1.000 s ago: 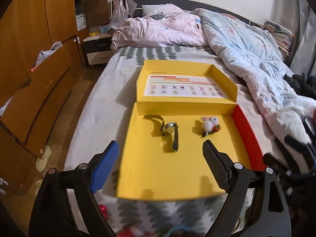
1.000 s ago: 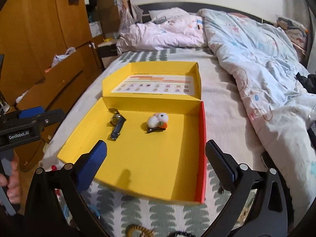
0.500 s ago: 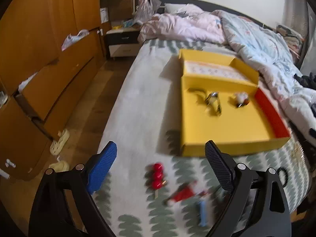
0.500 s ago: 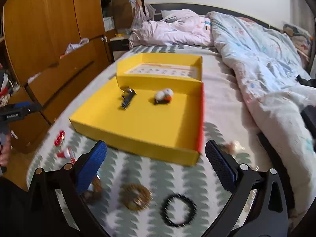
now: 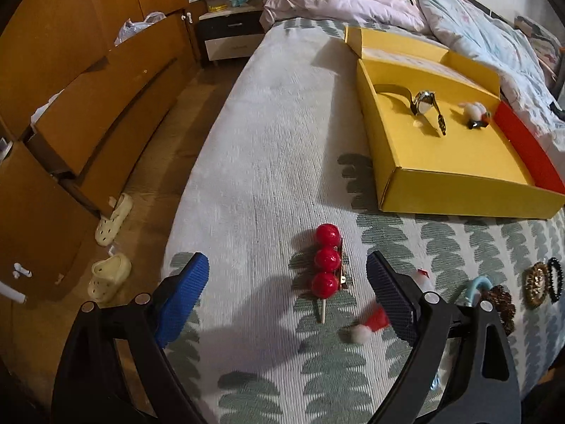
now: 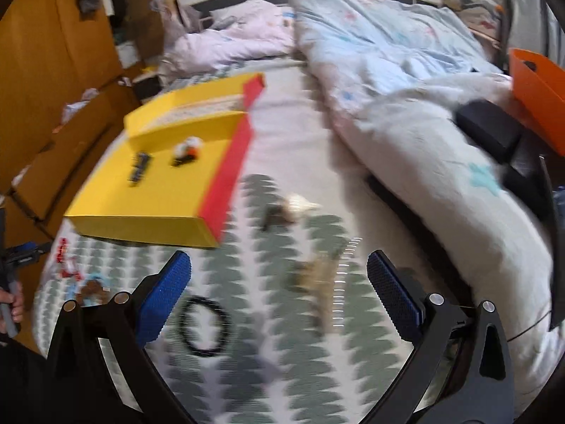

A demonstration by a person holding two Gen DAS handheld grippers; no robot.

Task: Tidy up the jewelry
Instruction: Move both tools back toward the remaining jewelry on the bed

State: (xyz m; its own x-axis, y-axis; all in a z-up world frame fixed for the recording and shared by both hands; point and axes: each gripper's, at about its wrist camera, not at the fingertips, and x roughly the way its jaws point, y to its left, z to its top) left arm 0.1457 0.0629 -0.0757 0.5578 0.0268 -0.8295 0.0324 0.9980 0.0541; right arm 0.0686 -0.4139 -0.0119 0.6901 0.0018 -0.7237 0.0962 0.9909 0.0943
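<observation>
An open yellow box [image 5: 459, 196] [image 6: 141, 219] lies on the bed and holds a metal watch [image 5: 425, 104] [image 6: 138, 168] and a white fluffy hair clip [image 5: 475, 113] [image 6: 187, 148]. My left gripper [image 5: 286, 291] is open, just above a red three-ball hair clip [image 5: 326, 261] that lies between its fingers. A small santa-hat clip [image 5: 370, 323] lies by the right finger. My right gripper [image 6: 279, 293] is open over a blurred tan piece [image 6: 317, 275], with a black bead bracelet [image 6: 204, 327] to its left.
More pieces lie on the leaf-print sheet: a light blue clip [image 5: 476, 286], a brown scrunchie [image 5: 499, 300], a gold bracelet [image 5: 536, 284], a pale shell-like piece [image 6: 300, 205]. A rumpled duvet [image 6: 406, 88] fills the right. Wooden drawers [image 5: 88, 106] and slippers [image 5: 109, 275] stand left of the bed.
Both grippers drew back from the yellow box toward the foot of the bed. The left one dropped over the red ball clip; the right one swung right over the loose pieces.
</observation>
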